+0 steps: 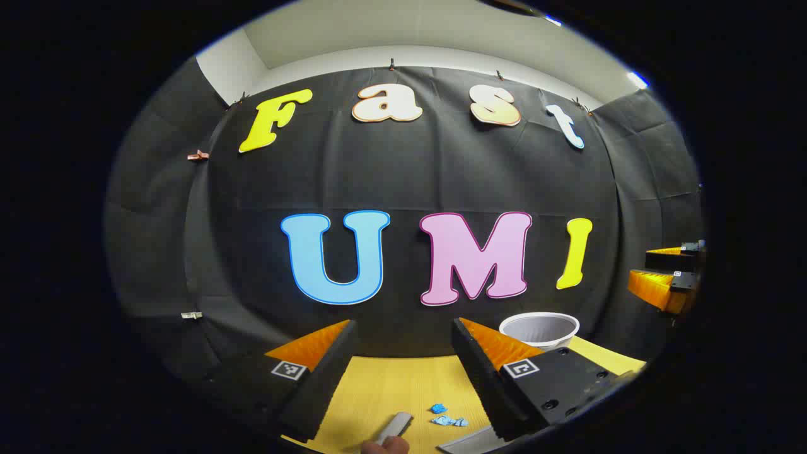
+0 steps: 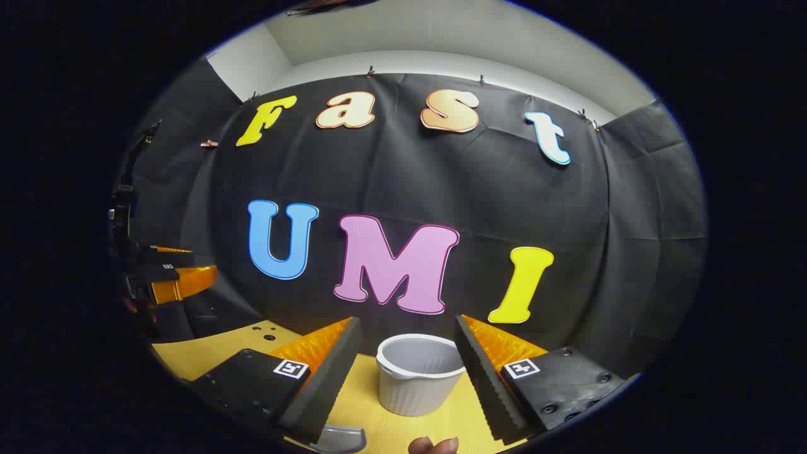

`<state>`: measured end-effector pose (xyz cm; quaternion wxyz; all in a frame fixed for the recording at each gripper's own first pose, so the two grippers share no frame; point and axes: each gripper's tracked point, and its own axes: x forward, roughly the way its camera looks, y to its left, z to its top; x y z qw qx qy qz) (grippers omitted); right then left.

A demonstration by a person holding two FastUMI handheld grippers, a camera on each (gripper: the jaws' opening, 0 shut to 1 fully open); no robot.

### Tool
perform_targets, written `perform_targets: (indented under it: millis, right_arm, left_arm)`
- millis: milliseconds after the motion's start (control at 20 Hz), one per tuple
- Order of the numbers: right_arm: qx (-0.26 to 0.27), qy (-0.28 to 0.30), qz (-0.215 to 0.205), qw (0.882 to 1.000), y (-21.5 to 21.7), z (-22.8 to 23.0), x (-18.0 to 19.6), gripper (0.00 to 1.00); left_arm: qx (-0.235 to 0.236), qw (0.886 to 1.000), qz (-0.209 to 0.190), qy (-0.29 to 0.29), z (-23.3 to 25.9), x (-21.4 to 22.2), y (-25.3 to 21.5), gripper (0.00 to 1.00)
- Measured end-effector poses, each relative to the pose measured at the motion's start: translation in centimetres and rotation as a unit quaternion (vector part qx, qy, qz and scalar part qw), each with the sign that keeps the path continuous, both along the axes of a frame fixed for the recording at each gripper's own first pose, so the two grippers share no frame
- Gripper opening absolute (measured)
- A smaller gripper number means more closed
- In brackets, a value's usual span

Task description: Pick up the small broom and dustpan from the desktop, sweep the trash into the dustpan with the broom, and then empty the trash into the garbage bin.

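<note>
Blue trash (image 1: 449, 416), perhaps paper, on desktop (image 1: 391, 384)

Both views face the back wall, sharing the garbage bin (image 1: 539, 330).
</note>
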<state>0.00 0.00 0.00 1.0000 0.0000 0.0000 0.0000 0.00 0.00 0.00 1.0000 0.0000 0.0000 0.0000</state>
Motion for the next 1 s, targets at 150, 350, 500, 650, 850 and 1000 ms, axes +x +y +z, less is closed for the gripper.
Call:
perform_targets:
  millis: [150, 350, 500, 650, 850, 1000]
  right_arm:
    - [0.005, 0.008, 0.001, 1.000, 0.3, -0.1, 0.0, 0.96]
    - [0.003, 0.016, 0.000, 1.000, 0.8, -0.3, -0.1, 0.96]
    - [0.007, 0.019, 0.000, 1.000, 1.3, -0.3, -0.3, 0.96]
    - [0.006, 0.020, 0.001, 1.000, 1.5, -0.3, -0.5, 0.96]
    - [0.008, 0.042, 0.021, 0.999, 2.7, -1.4, -0.8, 0.96]
    - [0.029, 0.123, 0.070, 0.990, 5.1, -5.5, -2.4, 0.96]
  left_arm:
    - [0.005, 1.000, -0.005, 0.000, -0.1, -0.1, -0.1, 0.97]
    - [0.010, 1.000, -0.010, 0.001, -0.2, -0.1, 0.0, 0.97]
    - [0.007, 1.000, -0.012, 0.008, -0.6, -0.1, 0.1, 0.97]
    - [0.009, 1.000, -0.015, 0.012, -0.9, -0.2, 0.2, 0.97]
    - [0.013, 1.000, -0.018, 0.018, -1.8, -0.2, 0.6, 0.97]
    - [0.018, 0.999, -0.019, 0.034, -3.0, -0.6, 1.3, 0.97]
